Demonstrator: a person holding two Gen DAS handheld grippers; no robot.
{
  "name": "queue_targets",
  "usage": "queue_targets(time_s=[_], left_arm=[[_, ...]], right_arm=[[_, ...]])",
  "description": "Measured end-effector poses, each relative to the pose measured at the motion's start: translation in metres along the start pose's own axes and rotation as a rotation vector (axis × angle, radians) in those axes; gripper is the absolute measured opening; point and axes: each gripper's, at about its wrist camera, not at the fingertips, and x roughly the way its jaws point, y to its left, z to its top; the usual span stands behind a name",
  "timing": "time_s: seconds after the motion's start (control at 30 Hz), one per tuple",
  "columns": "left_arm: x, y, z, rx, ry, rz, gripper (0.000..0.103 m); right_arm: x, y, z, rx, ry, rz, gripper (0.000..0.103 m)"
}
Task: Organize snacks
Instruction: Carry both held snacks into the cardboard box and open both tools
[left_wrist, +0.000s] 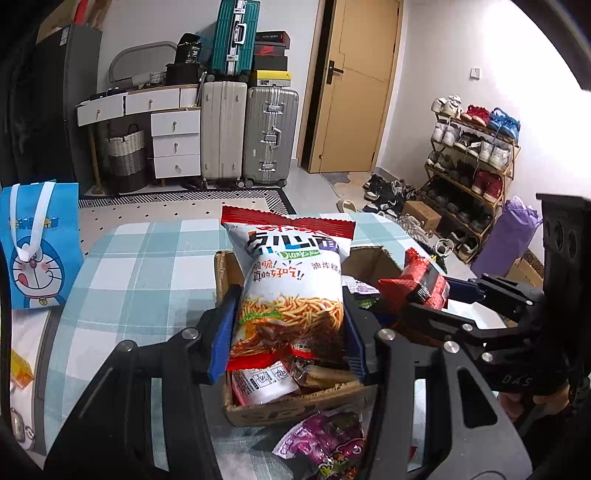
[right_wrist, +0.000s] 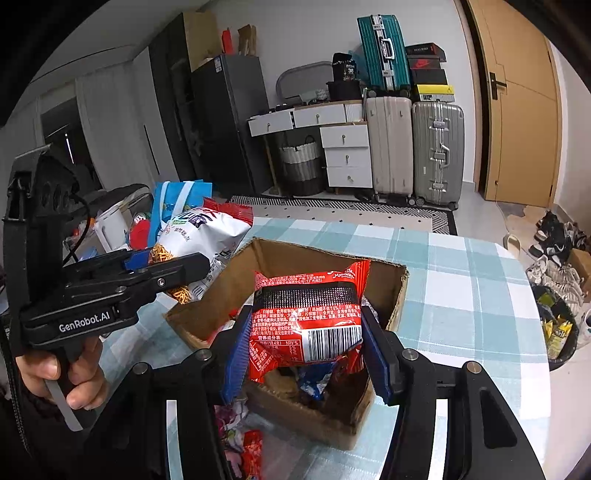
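My left gripper is shut on a big white and red noodle-snack bag, held upright over the open cardboard box. My right gripper is shut on a red snack packet with a barcode, also above the cardboard box. Each wrist view shows the other hand's load: the red packet at the right, the noodle bag at the left. Several packets lie inside the box. A purple packet rests on the tablecloth in front of it.
The table has a blue and white checked cloth. A blue cartoon gift bag stands at its left edge. More packets lie by the box's near side. Suitcases, a shoe rack and a bin stand on the floor beyond.
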Motion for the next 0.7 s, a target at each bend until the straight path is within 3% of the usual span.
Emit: queue_targets(time_s=[0.7], left_arm=[[0.069, -0.012, -0.017, 0.032, 0.082, 0.026, 0.048]], right_arm=[[0.045, -0.015, 0.004, -0.008, 0.06, -0.004, 0.055]])
